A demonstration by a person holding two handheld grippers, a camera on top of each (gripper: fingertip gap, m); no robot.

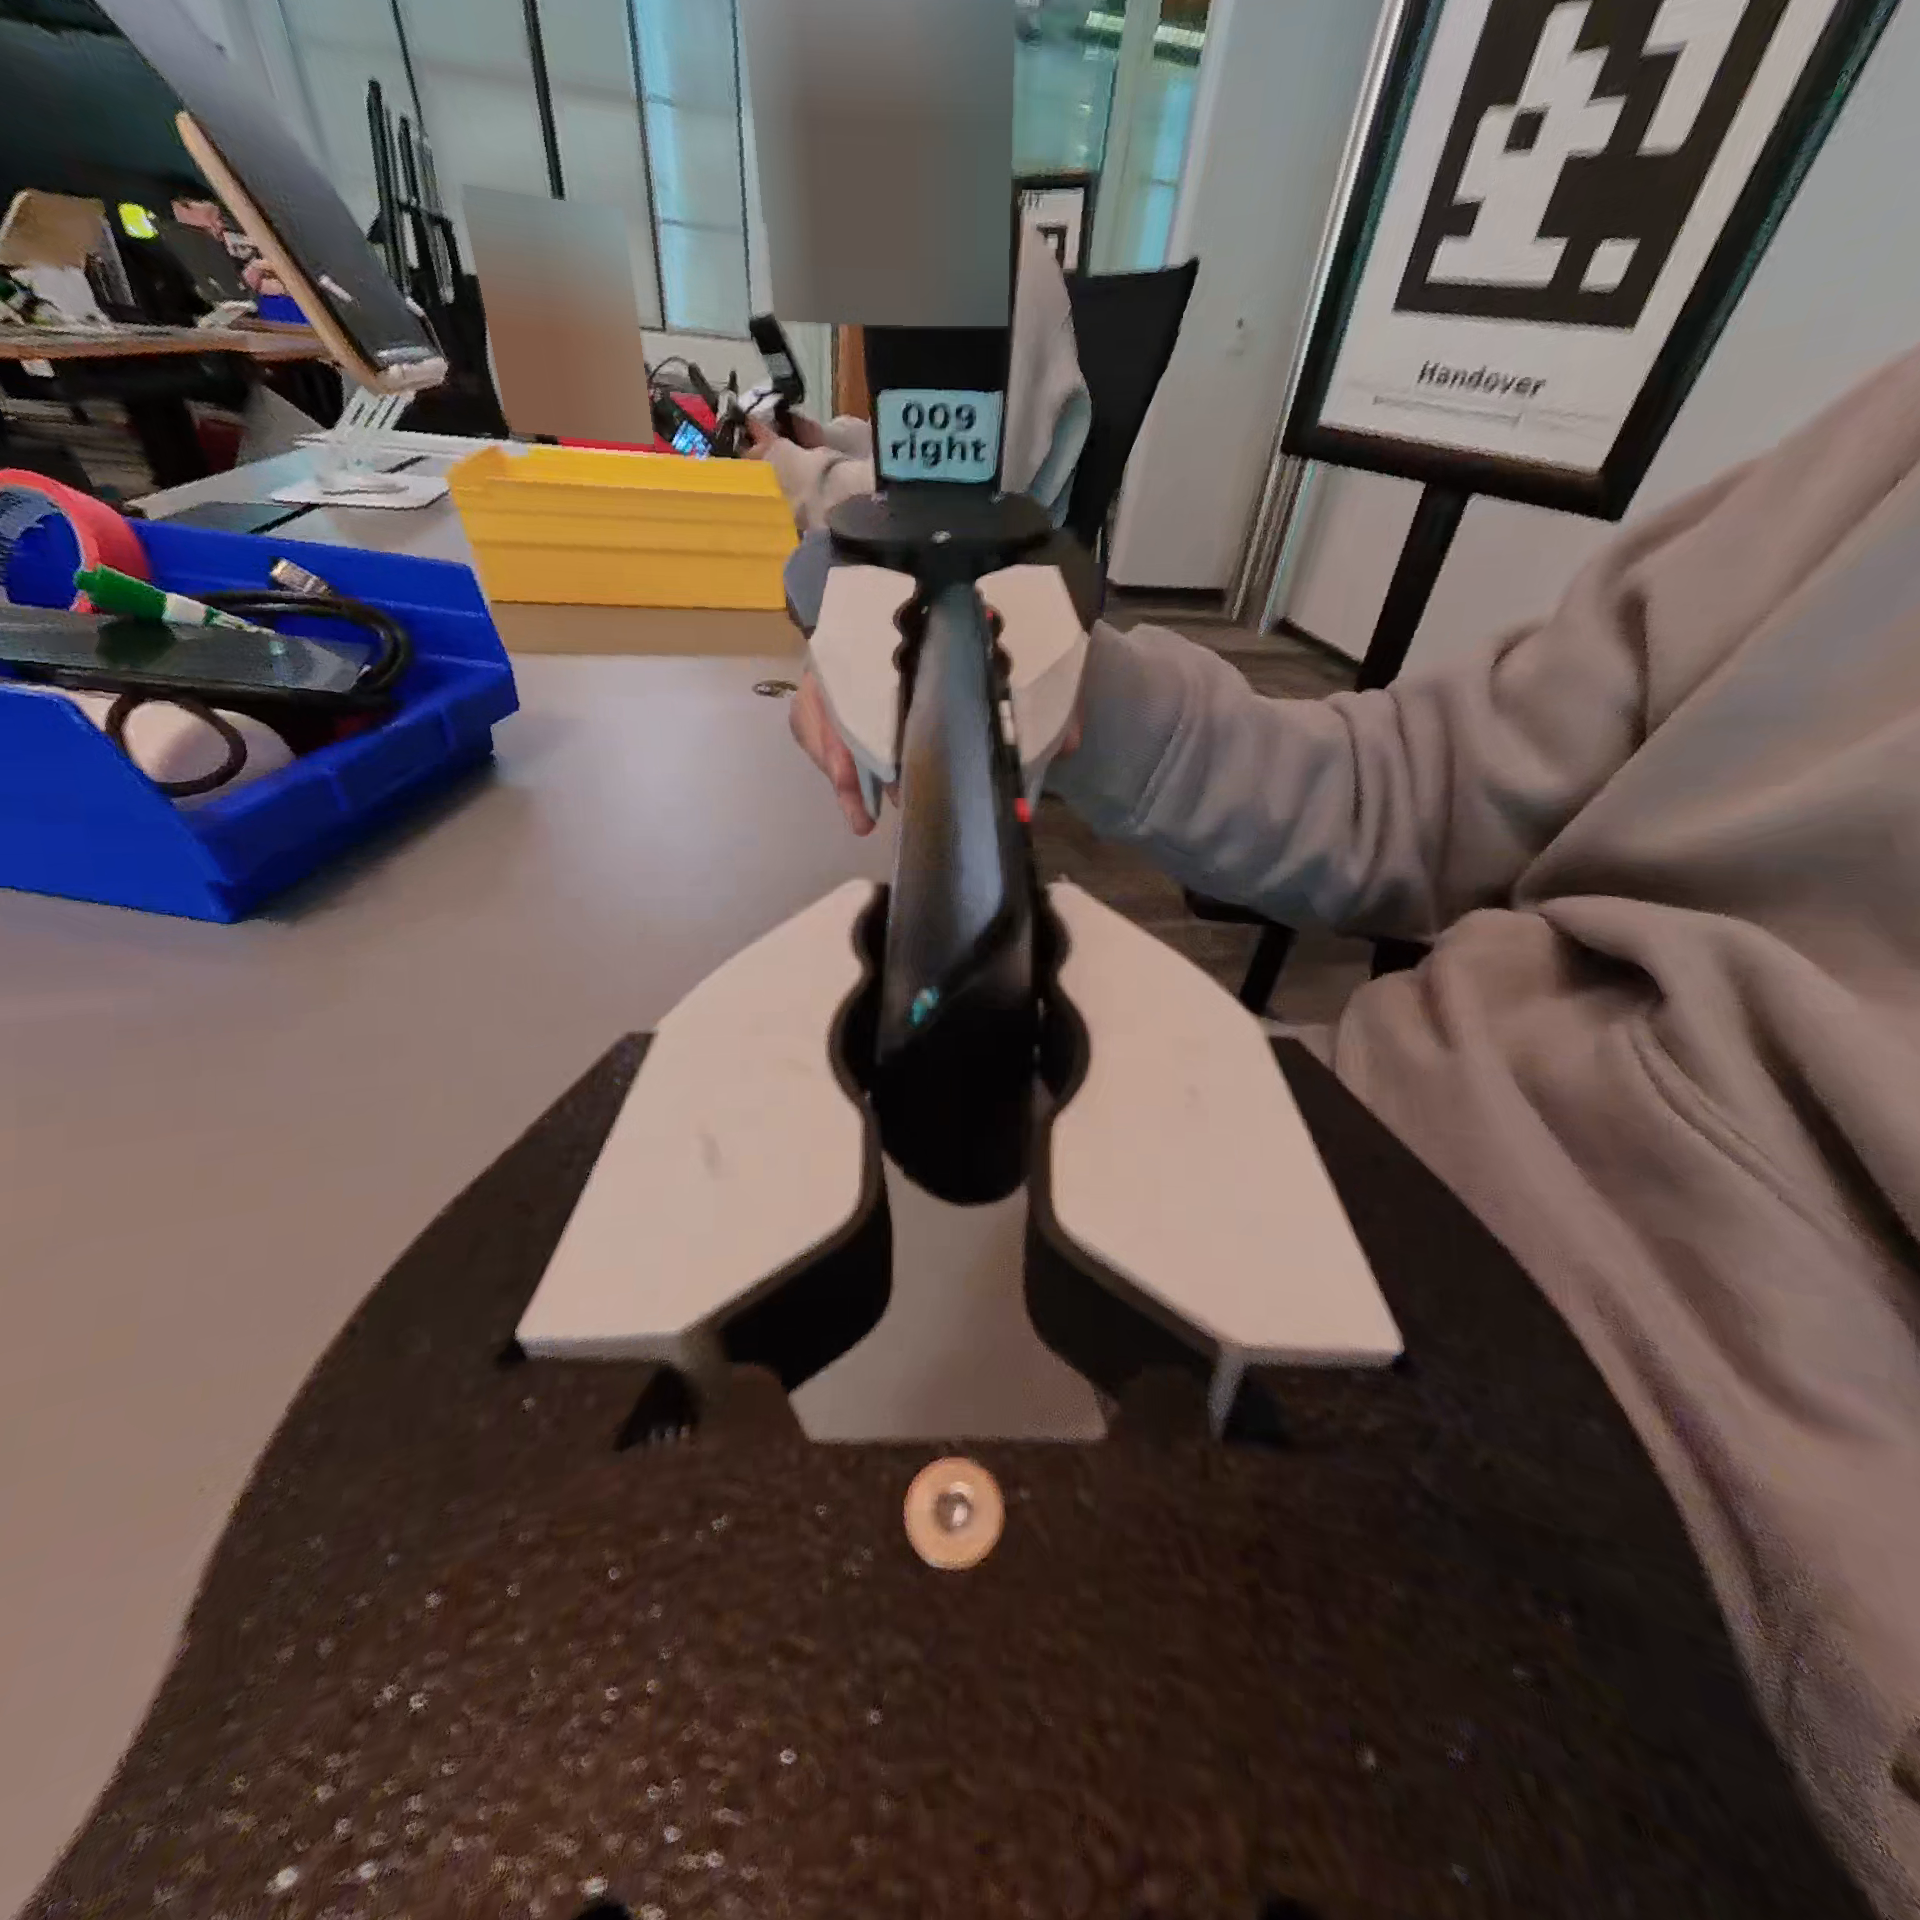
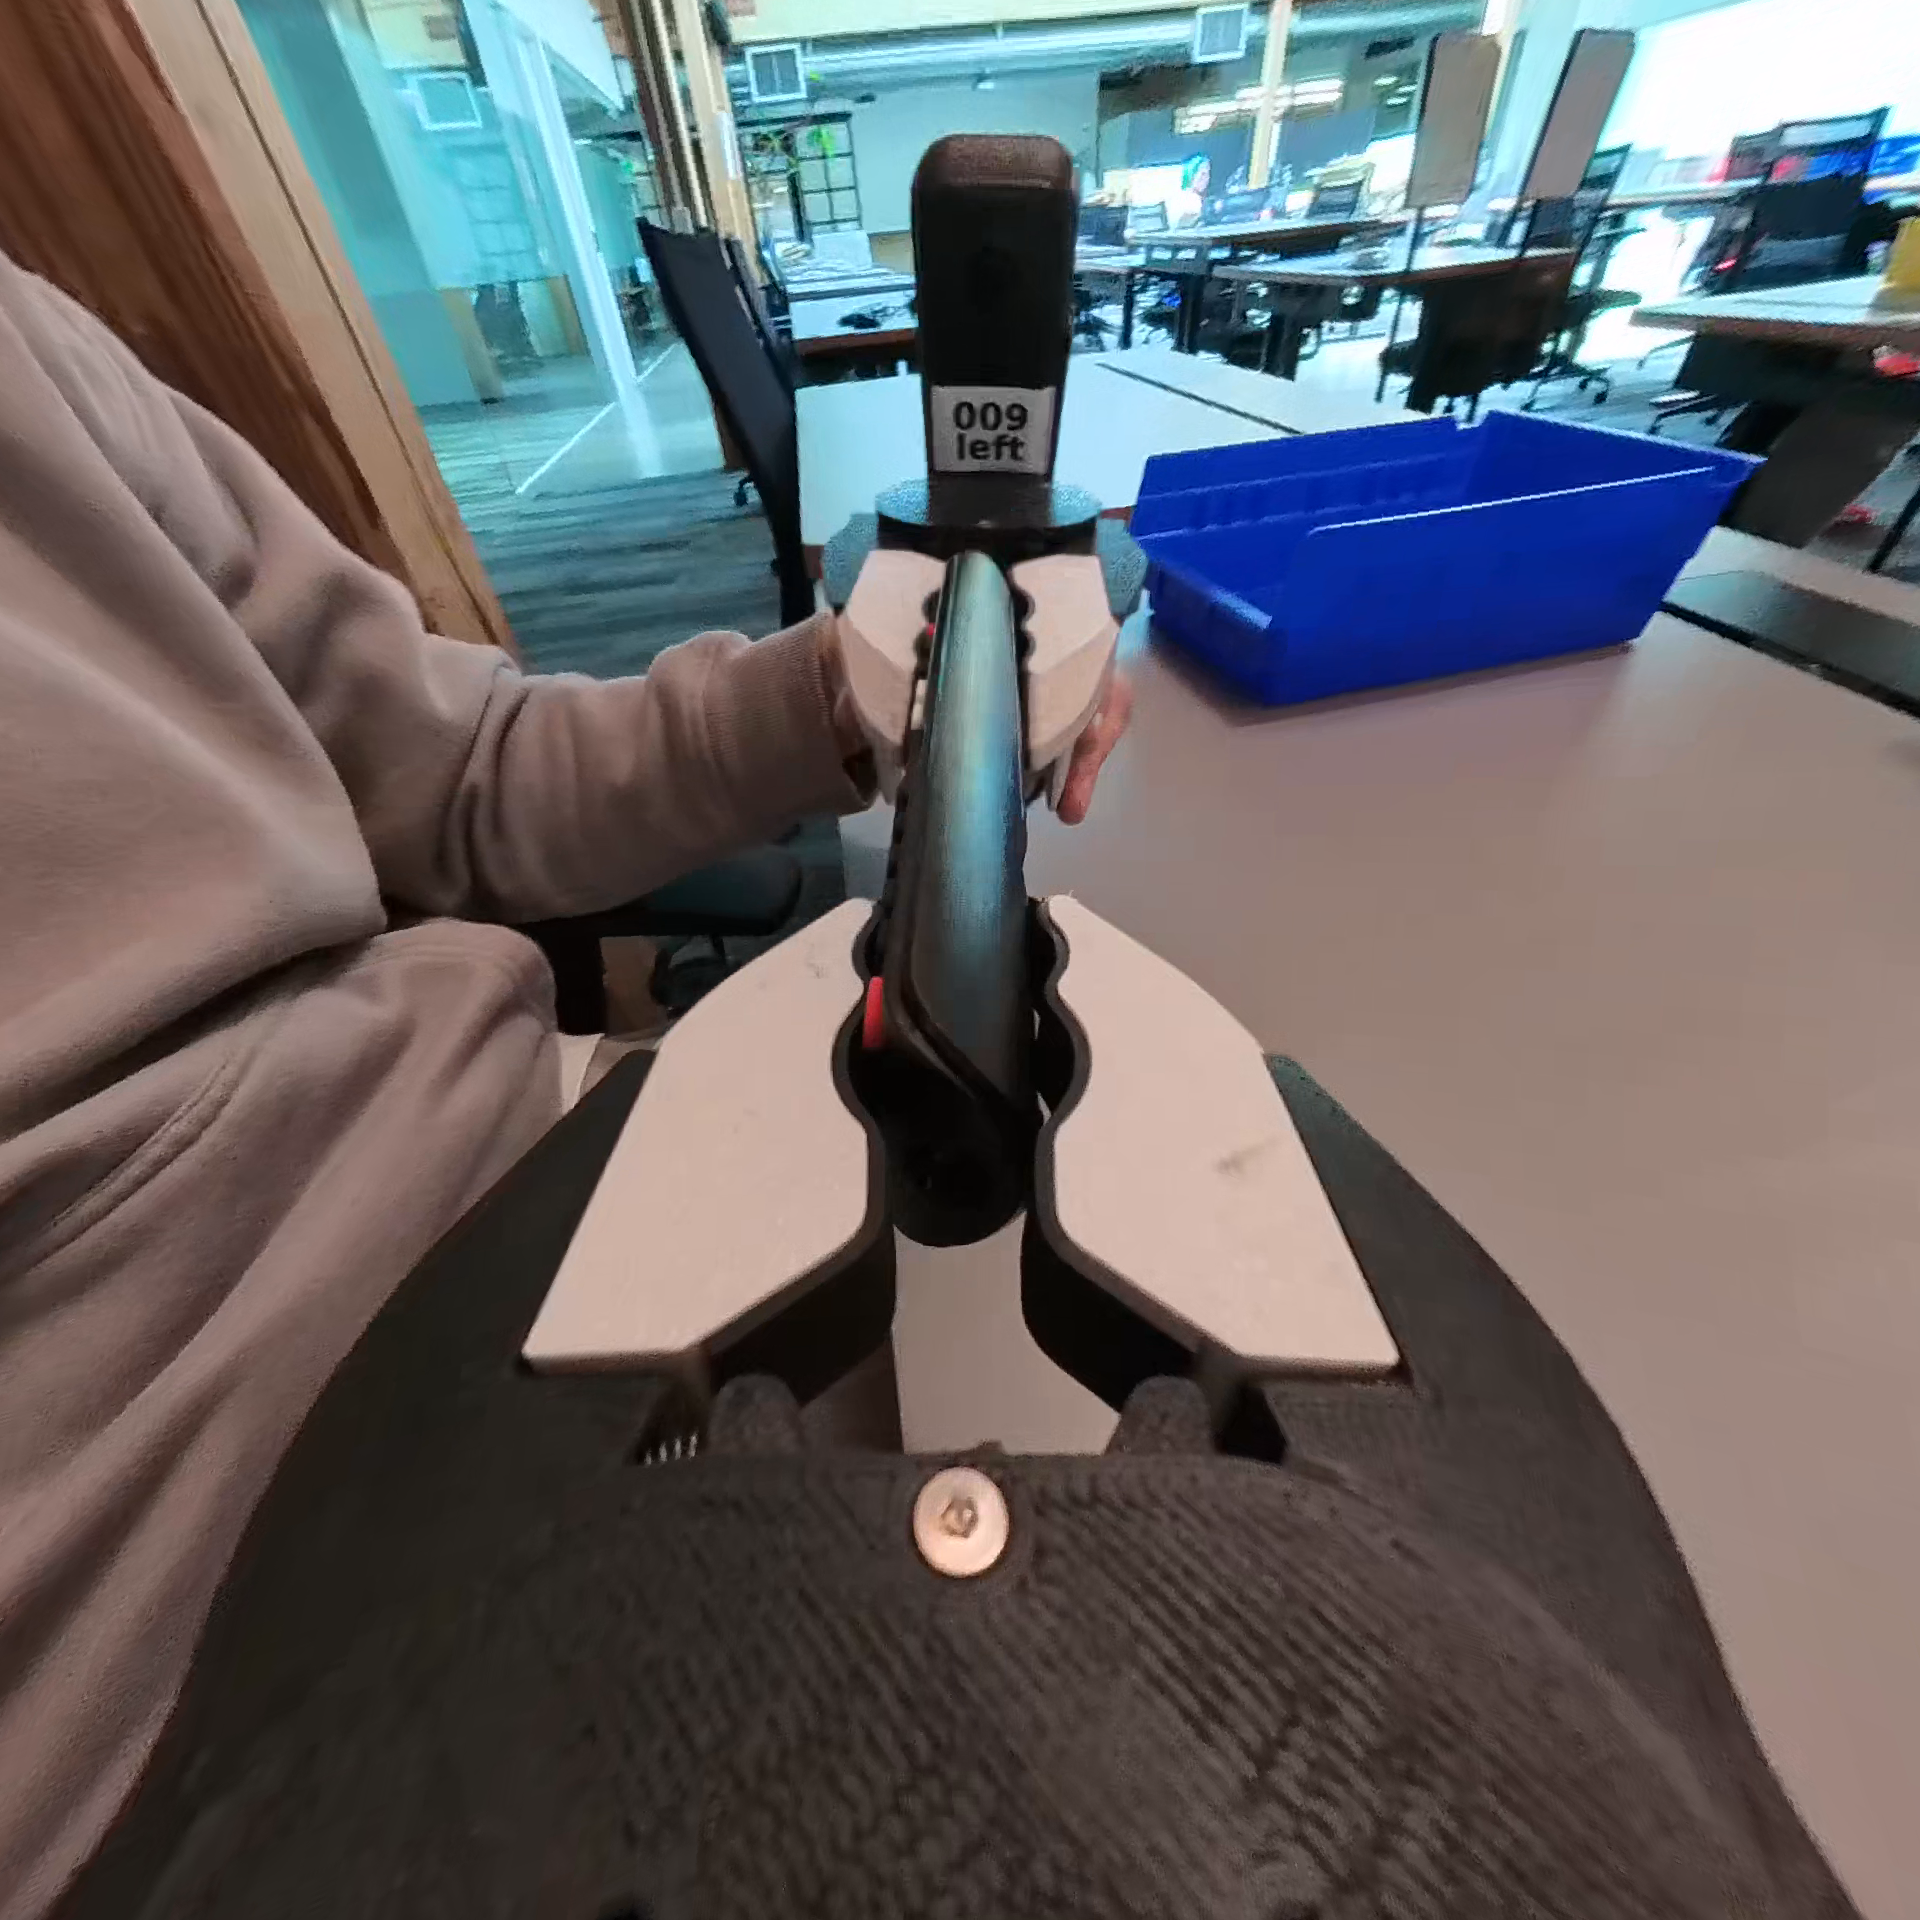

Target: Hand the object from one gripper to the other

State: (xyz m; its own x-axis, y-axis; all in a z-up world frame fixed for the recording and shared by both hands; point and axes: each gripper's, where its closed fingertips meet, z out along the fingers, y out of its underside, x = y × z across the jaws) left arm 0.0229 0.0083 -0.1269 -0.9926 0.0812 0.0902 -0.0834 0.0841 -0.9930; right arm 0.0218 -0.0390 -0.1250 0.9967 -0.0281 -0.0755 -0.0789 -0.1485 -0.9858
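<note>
A long, slim black object (image 1: 956, 831), like a remote control seen edge-on with a small red button on its side, is held level above the grey table (image 1: 312, 1039). My left gripper (image 1: 961, 935) is shut on its near end. My right gripper (image 1: 940, 727) faces it and is shut on the far end. In the right wrist view the same object (image 2: 966, 810) runs from my right gripper (image 2: 956, 935) to the left gripper (image 2: 971, 675) opposite. Both pairs of white fingers clamp it at once.
A blue bin (image 1: 260, 748) with cables and tape sits at the left, with a yellow bin (image 1: 623, 530) behind it. A framed marker sign (image 1: 1558, 239) stands at the right. A second blue bin (image 2: 1434, 551) sits on the table (image 2: 1455, 987). The person's grey sleeve (image 1: 1351, 748) reaches in. Across from one pair of fingers to the other is roughly 6 centimeters.
</note>
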